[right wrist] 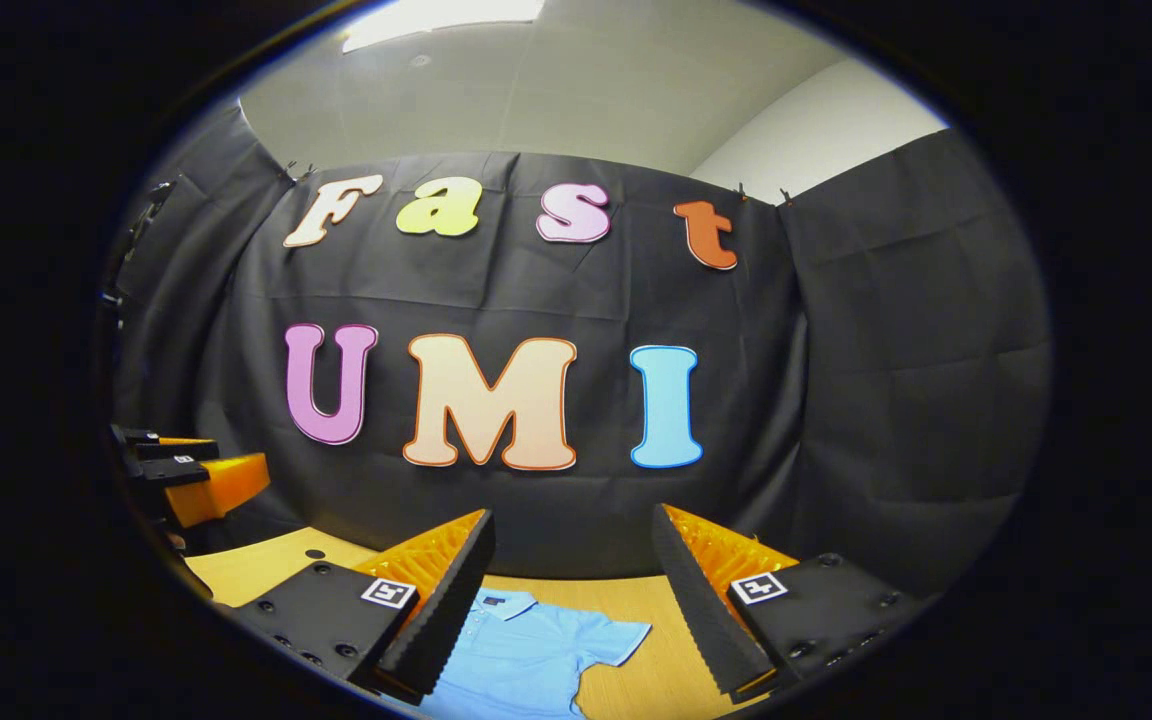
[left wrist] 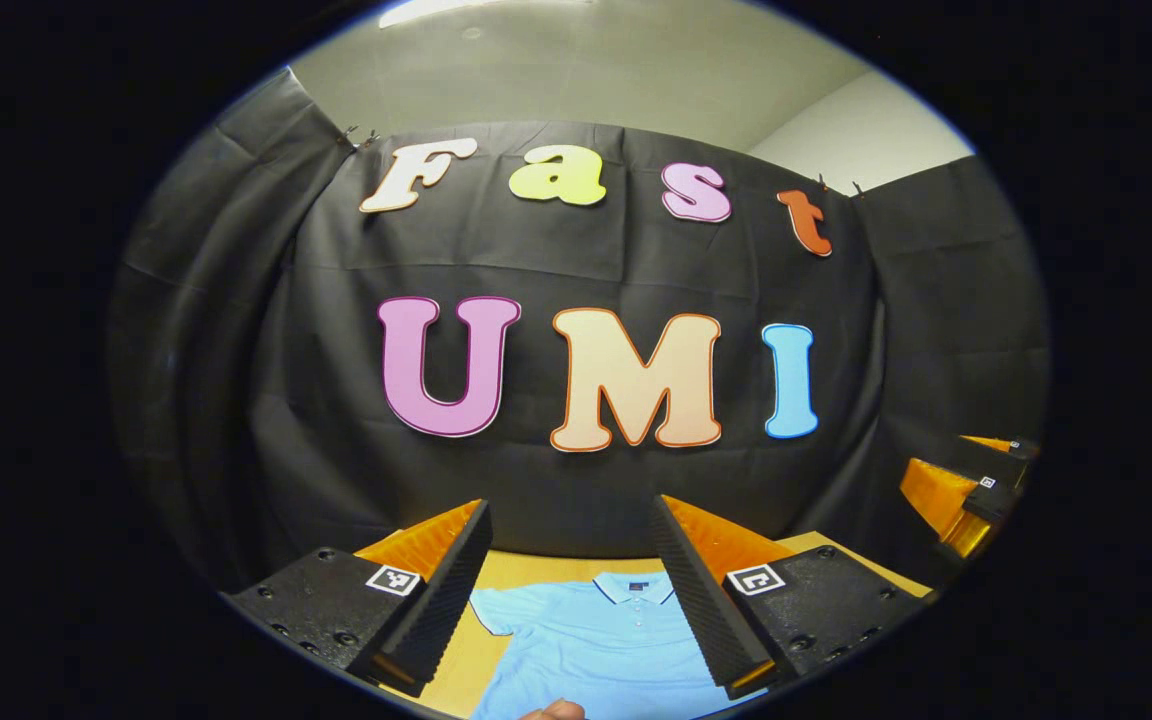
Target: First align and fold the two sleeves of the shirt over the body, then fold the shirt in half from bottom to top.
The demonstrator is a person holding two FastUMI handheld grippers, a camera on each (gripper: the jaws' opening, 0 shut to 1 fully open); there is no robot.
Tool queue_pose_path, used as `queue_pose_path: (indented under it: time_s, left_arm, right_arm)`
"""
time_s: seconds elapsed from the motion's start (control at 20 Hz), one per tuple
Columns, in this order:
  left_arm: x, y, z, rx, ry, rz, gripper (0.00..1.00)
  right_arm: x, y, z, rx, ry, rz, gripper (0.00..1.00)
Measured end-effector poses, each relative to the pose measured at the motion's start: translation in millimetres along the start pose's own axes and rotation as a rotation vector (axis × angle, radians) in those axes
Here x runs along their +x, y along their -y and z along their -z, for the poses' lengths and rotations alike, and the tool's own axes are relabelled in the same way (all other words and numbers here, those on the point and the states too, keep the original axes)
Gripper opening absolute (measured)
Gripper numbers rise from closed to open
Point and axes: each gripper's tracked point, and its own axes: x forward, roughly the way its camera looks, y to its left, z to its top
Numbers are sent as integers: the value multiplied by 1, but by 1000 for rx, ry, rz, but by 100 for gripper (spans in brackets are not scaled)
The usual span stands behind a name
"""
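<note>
Light blue polo shirt (left wrist: 596,650) noted lying flat and unfolded on the wooden table (right wrist: 266,565), collar toward the booth wall, both short sleeves spread out to the sides. Left gripper (left wrist: 576,590) observed raised above the shirt's upper body with jaws wide apart and holding nothing; right gripper (right wrist: 566,600) likewise raised with jaws wide apart and holding nothing, over the shirt's sleeve (right wrist: 616,640) and the bare tabletop beside it. Seen also: a fingertip (left wrist: 554,711) at the bottom edge of the left gripper view.
</note>
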Motion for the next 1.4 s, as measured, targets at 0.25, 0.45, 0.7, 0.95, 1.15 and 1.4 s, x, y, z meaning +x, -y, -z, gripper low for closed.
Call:
queue_pose_path:
  time_s: [0.25,0.45,0.7,0.95,1.15,1.4]
  left_arm:
    - [11,3,4,-20,1,9,95]
    - [20,-7,5,7,2,3,95]
    - [29,-31,7,30,-11,-18,95]
    - [37,-53,7,52,-16,-40,95]
    - [43,-72,11,58,-28,-64,95]
    - [53,-87,18,77,-47,-80,95]
  right_arm:
    - [44,30,43,-57,-86,44,98]
    - [79,48,85,-48,-166,83,98]
    - [124,58,129,-51,-228,123,98]
    - [155,69,186,-45,-341,149,98]
    - [172,75,224,-59,-407,173,100]
    - [184,82,279,-64,-504,201,99]
